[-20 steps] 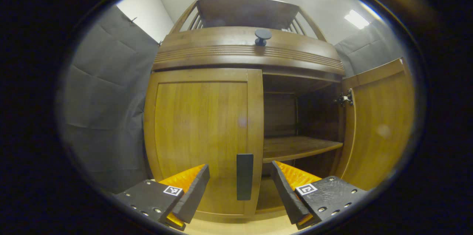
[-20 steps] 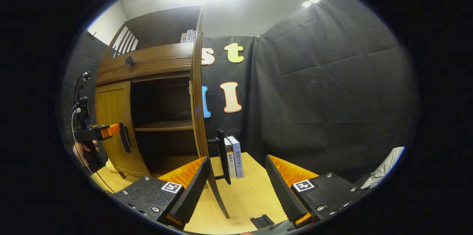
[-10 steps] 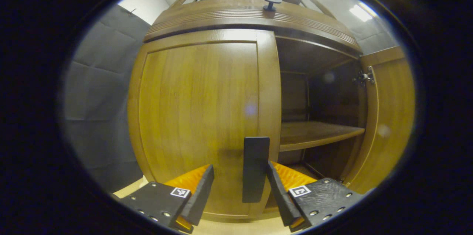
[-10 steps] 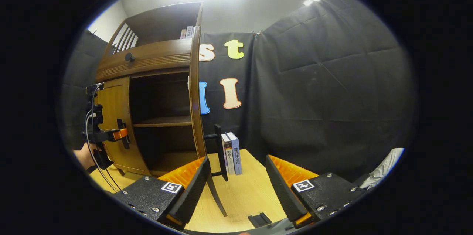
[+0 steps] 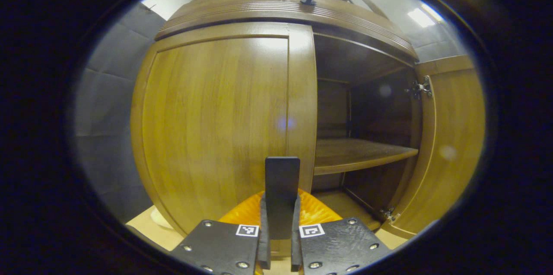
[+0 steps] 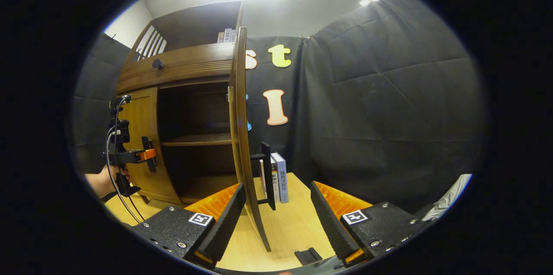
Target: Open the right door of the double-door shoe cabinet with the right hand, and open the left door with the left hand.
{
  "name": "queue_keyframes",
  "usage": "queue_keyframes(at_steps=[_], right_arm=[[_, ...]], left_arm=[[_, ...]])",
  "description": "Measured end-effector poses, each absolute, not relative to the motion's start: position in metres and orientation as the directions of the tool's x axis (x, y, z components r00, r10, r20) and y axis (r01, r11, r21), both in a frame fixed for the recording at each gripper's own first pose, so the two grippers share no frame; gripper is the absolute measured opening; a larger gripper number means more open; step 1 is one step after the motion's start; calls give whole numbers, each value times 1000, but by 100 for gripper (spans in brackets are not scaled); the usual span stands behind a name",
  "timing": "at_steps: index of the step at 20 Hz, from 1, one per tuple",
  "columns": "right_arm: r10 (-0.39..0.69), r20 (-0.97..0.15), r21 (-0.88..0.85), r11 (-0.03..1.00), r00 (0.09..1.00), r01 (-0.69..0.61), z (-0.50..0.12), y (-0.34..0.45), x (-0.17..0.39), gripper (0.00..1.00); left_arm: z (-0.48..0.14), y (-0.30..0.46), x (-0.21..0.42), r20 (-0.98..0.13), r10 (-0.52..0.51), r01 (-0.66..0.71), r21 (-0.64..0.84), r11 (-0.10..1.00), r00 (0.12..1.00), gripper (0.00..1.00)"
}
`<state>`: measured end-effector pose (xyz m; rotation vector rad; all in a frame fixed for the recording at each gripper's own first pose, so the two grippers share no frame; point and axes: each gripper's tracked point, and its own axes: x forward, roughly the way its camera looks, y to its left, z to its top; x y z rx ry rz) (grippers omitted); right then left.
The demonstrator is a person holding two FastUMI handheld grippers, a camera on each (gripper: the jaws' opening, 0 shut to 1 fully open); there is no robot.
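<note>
While tongs (image 5: 279, 231) clamp it, handle (image 5: 282, 188) base hidden.

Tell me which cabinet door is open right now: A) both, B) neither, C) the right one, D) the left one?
C: the right door is swung wide, showing the shelf, while the left door is closed with the left claw shut on its handle.

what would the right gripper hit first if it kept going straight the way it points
Probably nothing close: the open right gripper points past the right door and its handle, both left of its line. Beyond lies table, then black cloth wall.
</note>
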<state>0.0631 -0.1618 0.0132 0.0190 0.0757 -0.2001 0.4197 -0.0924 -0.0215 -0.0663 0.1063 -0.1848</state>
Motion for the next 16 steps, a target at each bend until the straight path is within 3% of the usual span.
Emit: queue_keyframes(at_steps=[1,2,4,5,8,9,12,13,16], right_arm=[[-194,-76,12,981,978,195,12,-161,62,93],[-189,-76,11,982,979,190,12,-158,62,93],[-178,-78,7,984,981,179,12,-153,58,93],[-174,-77,6,984,982,175,13,-151,58,93],[-154,-66,10,988,986,155,20,-140,55,93],[-144,-60,6,989,988,145,23,-136,56,93],[-119,-42,-6,993,992,119,30,-124,56,93],[-112,-38,-5,994,993,112,31,-120,55,93],[-95,-39,-9,995,995,95,31,-109,50,93]], left_arm=[[-18,-90,418,-103,-192,184,-79,980,976,24],[-15,-89,417,-107,-197,189,-82,978,975,24],[-7,-85,415,-107,-207,198,-92,976,973,14],[-2,-82,413,-104,-209,199,-97,975,972,24],[12,-76,404,-91,-210,201,-101,974,973,24],[16,-75,403,-91,-213,204,-106,973,973,19],[26,-68,401,-95,-217,207,-109,972,971,24],[29,-67,401,-95,-220,210,-111,971,971,14],[38,-59,398,-87,-223,213,-118,970,971,19]])
